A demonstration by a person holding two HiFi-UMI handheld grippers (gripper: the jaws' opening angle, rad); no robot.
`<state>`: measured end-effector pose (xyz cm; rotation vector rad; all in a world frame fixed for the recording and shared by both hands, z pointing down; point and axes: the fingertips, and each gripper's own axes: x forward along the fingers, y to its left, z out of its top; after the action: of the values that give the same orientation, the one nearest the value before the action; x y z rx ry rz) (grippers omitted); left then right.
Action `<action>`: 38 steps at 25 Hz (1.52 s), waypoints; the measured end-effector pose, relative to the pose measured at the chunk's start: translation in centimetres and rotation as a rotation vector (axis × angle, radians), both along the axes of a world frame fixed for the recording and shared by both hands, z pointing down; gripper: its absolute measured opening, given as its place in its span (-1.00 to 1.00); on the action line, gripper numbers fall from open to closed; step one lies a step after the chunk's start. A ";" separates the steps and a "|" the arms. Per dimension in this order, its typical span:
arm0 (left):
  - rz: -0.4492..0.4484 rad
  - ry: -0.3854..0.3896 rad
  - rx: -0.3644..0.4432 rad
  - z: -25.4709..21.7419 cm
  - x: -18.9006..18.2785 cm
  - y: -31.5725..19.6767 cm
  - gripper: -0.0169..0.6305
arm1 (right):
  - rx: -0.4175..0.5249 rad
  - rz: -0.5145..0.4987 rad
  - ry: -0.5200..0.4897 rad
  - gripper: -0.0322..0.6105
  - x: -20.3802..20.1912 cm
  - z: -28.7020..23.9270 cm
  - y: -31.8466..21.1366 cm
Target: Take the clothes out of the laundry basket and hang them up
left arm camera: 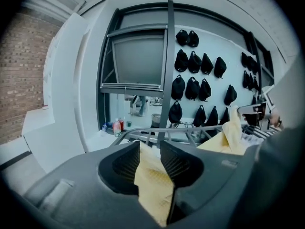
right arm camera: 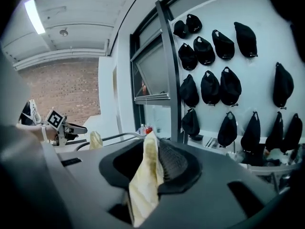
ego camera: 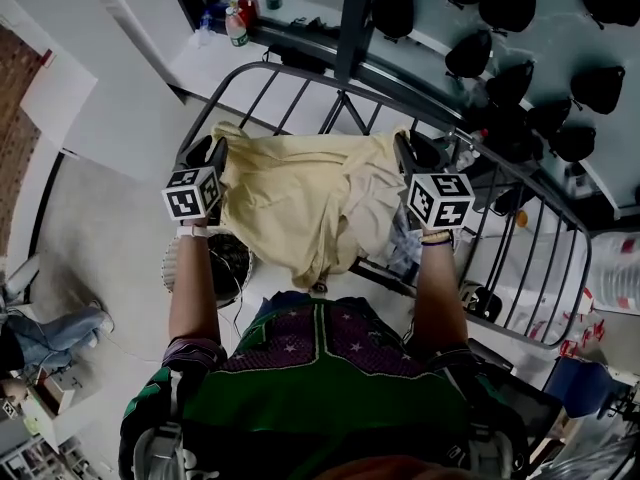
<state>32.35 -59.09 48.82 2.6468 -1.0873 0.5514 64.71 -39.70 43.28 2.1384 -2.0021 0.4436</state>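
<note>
The yellow garment (ego camera: 300, 203) lies spread over the near rails of the drying rack (ego camera: 270, 66), one top corner at each gripper and the middle sagging down toward me.

As I judge it, doing this step well means letting go cleanly. Both corners should sit far enough over the rack's top edge that the weight of the hanging middle can't drag the cloth off. Each gripper should then back straight out along its own line so the pads don't pull the fabric along.

My left gripper (left arm camera: 150, 149) has its jaws wide apart in a V. A fold of the yellow cloth stands loose between them, not pinched.

My right gripper (right arm camera: 151, 144) is only partly open. The cloth leans against 1 ribbed pad with a dark gap on the other side, so I read it as released.
</note>
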 end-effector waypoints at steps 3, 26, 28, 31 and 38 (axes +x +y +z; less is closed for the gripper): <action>-0.002 0.003 0.021 -0.4 -0.7 0.4 -0.50 | -0.019 0.022 0.047 -0.54 -0.2 0.0 0.7; 0.142 0.173 0.078 -7.9 -5.5 9.2 -0.50 | 0.059 0.163 0.101 -0.52 -8.9 -7.0 11.3; 0.159 0.187 0.082 -8.6 -6.3 10.8 -0.50 | 0.071 0.177 0.096 -0.52 -10.0 -7.7 12.9; 0.191 0.212 0.084 -9.5 -7.5 13.4 -0.50 | 0.084 0.198 0.091 -0.52 -12.0 -8.3 15.7; 0.283 0.280 0.082 -10.9 -9.5 19.8 -0.50 | 0.069 0.208 0.086 -0.52 -16.8 -8.8 22.0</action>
<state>22.85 -39.32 37.92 2.8582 -0.6747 0.1756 47.94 -17.66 34.45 2.3761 -1.7834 0.3099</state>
